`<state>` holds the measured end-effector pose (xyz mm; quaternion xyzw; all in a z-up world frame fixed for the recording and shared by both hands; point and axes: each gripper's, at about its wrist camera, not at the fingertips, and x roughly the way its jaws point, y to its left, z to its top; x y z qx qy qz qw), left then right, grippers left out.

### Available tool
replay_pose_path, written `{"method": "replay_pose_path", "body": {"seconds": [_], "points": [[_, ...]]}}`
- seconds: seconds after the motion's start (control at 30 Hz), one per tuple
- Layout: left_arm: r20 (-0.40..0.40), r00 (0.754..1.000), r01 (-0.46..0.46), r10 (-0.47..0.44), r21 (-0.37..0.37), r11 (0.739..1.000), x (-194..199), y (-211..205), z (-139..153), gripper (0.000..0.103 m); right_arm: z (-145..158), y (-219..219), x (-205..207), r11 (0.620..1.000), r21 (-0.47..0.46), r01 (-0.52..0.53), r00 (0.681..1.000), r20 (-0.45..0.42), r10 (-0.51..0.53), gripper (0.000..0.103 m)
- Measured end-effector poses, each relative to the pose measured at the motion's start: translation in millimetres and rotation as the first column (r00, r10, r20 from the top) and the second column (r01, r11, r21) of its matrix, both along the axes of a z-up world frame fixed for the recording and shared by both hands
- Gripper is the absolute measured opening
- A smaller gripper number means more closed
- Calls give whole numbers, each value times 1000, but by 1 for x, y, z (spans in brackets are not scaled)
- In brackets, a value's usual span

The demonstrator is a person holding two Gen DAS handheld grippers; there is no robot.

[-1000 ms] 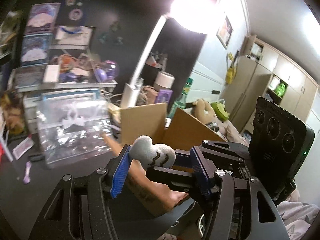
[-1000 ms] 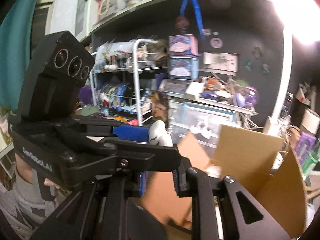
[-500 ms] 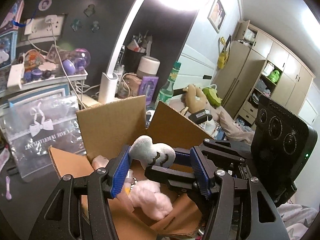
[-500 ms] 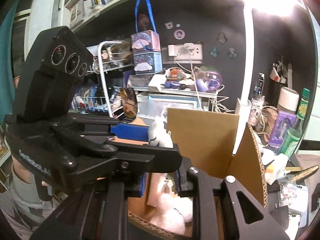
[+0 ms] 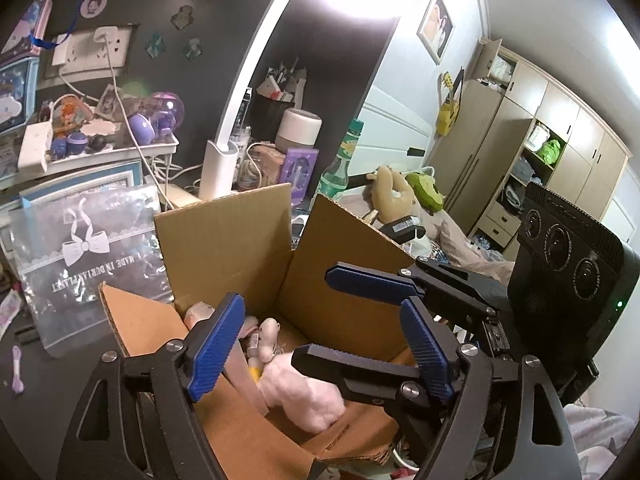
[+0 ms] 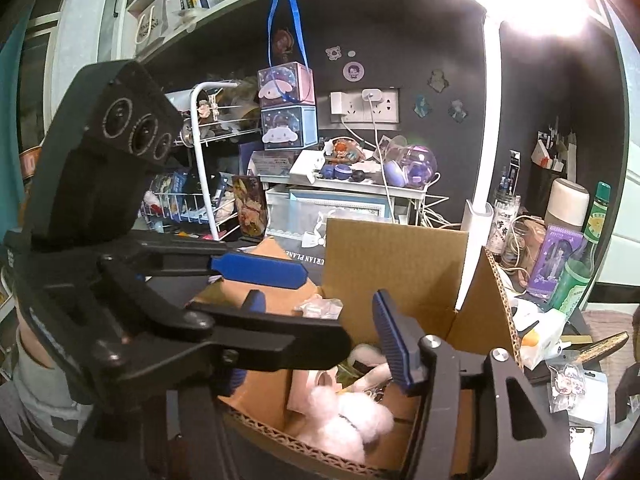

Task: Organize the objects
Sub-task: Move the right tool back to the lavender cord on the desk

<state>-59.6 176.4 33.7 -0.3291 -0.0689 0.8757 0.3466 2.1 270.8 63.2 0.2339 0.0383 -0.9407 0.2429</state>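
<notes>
An open cardboard box (image 5: 224, 240) stands on the dark desk, also in the right wrist view (image 6: 392, 256). Inside lie a pink plush toy (image 5: 300, 392), a small white plush (image 5: 268, 334) and other soft items; the pink plush also shows in the right wrist view (image 6: 344, 416). My left gripper (image 5: 320, 344) is open and empty right above the box opening. My right gripper (image 6: 316, 344) is open and empty over the same box, crossing close beside the left one.
A clear zip bag with a white bow (image 5: 88, 256) leans left of the box. A white lamp base (image 5: 216, 168), green bottle (image 5: 340, 164), jars and cables stand behind. A wire rack (image 6: 200, 184) and shelves fill the left. Small packets (image 6: 568, 384) lie at the right.
The left gripper moved over the box, opened and let go of the white plush, which now lies inside the box. The right gripper has opened too.
</notes>
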Motion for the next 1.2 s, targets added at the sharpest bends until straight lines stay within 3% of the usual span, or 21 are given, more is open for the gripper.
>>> {"method": "replay_pose_path", "body": {"seconds": [0.43,0.77,0.97,1.13,1.2], "points": [[-52,998,-37,39,35,999,18,-29,12,79,9,-12,9,1000,24,15,1000,-23,-15,57],[-105,982,-151,157,67,986,44,-88,14,81,22,-58,21,997,66,-27,998,-53,30,61],[-106,963,-237,246,94,967,60,-138,3,82,20,-106,21,990,107,-95,994,-40,100,61],[-71,931,-347,357,122,930,72,-194,-17,82,10,-161,14,972,147,-183,983,-3,185,62],[-47,918,-385,393,126,914,74,-216,-28,84,3,-180,9,964,161,-211,977,17,211,67]]}}
